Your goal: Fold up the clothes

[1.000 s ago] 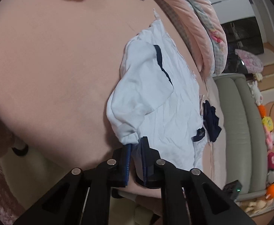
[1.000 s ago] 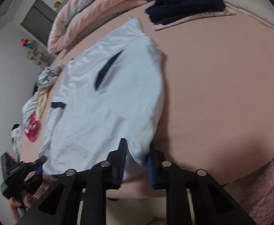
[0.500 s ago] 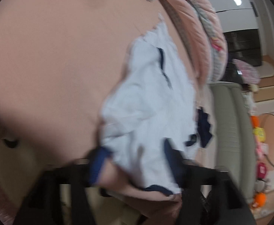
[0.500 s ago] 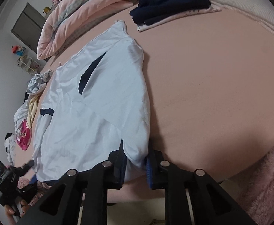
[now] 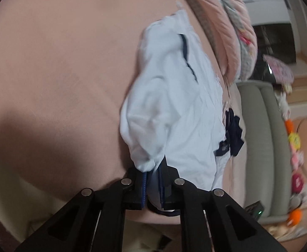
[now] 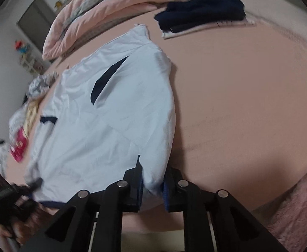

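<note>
On the bed: a pink sheet [image 6: 237, 96] covers it, with the white shirt [image 6: 115, 121] spread flat near the front edge.
Left gripper [image 5: 152, 185]: jaws closed on a bunched shirt corner.
Right gripper [image 6: 152, 187]: jaws nipping the shirt's other near corner.
Far end: folded pink quilt [image 6: 103, 10]; dark navy clothes [image 6: 201, 12] piled beside it.
Room: grey sofa [image 5: 260, 138] alongside the bed, toys [image 5: 294, 140] on the floor.

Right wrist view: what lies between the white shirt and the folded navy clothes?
Only bare pink bed sheet separates the white shirt from the folded navy clothes; the right wrist view shows it.
</note>
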Available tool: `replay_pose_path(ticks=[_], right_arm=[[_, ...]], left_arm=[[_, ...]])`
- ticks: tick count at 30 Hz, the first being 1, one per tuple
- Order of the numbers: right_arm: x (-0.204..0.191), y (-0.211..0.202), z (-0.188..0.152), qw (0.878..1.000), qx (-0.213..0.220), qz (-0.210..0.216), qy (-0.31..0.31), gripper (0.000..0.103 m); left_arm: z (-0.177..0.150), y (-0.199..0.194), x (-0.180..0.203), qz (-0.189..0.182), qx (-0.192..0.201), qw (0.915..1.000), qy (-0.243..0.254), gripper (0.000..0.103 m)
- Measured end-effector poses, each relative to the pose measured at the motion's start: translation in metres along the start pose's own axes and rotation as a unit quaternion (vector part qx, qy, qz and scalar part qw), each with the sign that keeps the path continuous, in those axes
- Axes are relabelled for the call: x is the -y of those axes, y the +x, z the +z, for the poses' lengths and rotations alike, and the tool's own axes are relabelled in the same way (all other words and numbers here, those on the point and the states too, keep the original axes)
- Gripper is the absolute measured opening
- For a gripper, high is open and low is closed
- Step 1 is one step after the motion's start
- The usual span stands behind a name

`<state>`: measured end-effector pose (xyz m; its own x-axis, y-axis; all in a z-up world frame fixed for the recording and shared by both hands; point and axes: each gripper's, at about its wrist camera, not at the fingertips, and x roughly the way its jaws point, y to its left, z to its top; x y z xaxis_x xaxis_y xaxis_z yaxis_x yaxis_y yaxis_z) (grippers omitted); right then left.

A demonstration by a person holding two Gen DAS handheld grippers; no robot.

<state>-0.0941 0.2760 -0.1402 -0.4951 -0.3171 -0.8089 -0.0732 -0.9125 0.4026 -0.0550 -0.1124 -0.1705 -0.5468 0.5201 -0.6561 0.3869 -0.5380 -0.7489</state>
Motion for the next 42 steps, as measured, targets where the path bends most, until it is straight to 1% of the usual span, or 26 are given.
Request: replay_pose_path(ticks=[1,2,3,4,5,6,8,11,13,15,16,17,18,20,23,25,28,31,32,35,37,40,42], right_arm=[[-0.003,-0.003,0.001,1.000,0.005,0.004,-0.006,0.013],[-0.007,-0.008,0.001,1.000,0.012,0.006,-0.017,0.007],[-0.012,-0.013,0.001,0.999,0.019,0.008,-0.029,0.004],[-0.017,-0.017,0.001,0.999,0.026,0.010,-0.040,0.004],[-0.025,-0.026,-0.002,0.997,0.042,-0.003,-0.065,0.004],[-0.030,-0.033,-0.005,0.996,0.050,-0.006,-0.079,0.004],[-0.036,-0.047,-0.011,0.994,0.056,0.001,-0.092,0.004],[-0.037,-0.067,-0.018,0.995,0.054,0.016,-0.083,0.004],[-0.034,-0.073,-0.023,0.995,0.051,0.015,-0.079,0.004],[-0.030,-0.067,-0.027,0.996,0.039,0.004,-0.077,0.004],[-0.023,-0.062,-0.029,0.997,0.031,-0.005,-0.066,0.004],[-0.015,-0.053,-0.028,0.999,0.012,0.004,-0.042,0.004],[-0.008,-0.050,-0.026,1.000,0.003,0.008,-0.023,0.004],[0.002,-0.049,-0.025,1.000,-0.002,0.012,-0.003,0.004],[0.001,-0.064,-0.027,1.000,0.008,0.025,-0.014,0.004],[-0.002,-0.066,-0.030,0.999,0.002,0.031,-0.021,0.004],[-0.003,-0.062,-0.031,0.999,-0.011,0.034,-0.022,0.004],[-0.015,-0.075,-0.009,0.997,0.003,0.076,-0.013,0.004],[-0.023,-0.078,0.003,0.997,0.012,0.078,-0.026,0.004],[-0.051,-0.080,0.039,0.994,0.037,0.071,-0.075,0.004],[-0.064,-0.068,0.071,0.993,0.042,0.072,-0.086,0.004],[-0.080,-0.046,0.116,0.992,0.058,0.055,-0.096,0.004],[-0.085,-0.019,0.148,0.994,0.056,0.039,-0.086,0.004]], left_arm=[[0.000,-0.001,0.005,0.010,-0.002,0.9999,0.014,0.007],[-0.001,-0.005,0.011,0.020,0.001,0.9992,0.035,0.007],[-0.004,-0.010,0.019,0.029,0.007,0.9981,0.054,0.006],[-0.006,-0.018,0.025,0.028,0.014,0.9974,0.065,0.006],[-0.008,-0.026,0.030,0.026,0.022,0.9966,0.075,0.006],[-0.009,-0.036,0.033,0.028,0.030,0.9959,0.081,0.006],[-0.011,-0.053,0.038,0.031,0.044,0.9943,0.092,0.006],[-0.014,-0.070,0.037,0.038,0.040,0.9926,0.109,0.006],[-0.017,-0.072,0.034,0.044,0.032,0.9917,0.116,0.006],[-0.022,-0.069,0.031,0.054,0.024,0.9908,0.122,0.006],[-0.024,-0.069,0.030,0.055,0.023,0.9909,0.120,0.006],[-0.026,-0.070,0.029,0.057,0.023,0.9911,0.118,0.006],[-0.028,-0.071,0.028,0.058,0.022,0.9913,0.116,0.006],[-0.031,-0.073,0.026,0.061,0.020,0.9918,0.111,0.006],[-0.036,-0.076,0.023,0.065,0.018,0.9923,0.104,0.006],[-0.040,-0.077,0.024,0.065,0.010,0.9920,0.107,0.006],[-0.025,-0.077,0.042,0.056,0.006,0.9898,0.131,0.006],[-0.010,-0.077,0.060,0.047,0.003,0.9868,0.155,0.006],[-0.005,-0.077,0.067,0.044,0.002,0.9856,0.163,0.006],[0.036,-0.069,0.107,0.023,0.008,0.9779,0.208,0.006],[0.069,-0.051,0.131,0.020,0.013,0.9729,0.230,0.006],[0.114,-0.017,0.146,0.031,0.013,0.9715,0.235,0.006],[0.145,0.012,0.145,0.051,0.013,0.9729,0.225,0.006]])
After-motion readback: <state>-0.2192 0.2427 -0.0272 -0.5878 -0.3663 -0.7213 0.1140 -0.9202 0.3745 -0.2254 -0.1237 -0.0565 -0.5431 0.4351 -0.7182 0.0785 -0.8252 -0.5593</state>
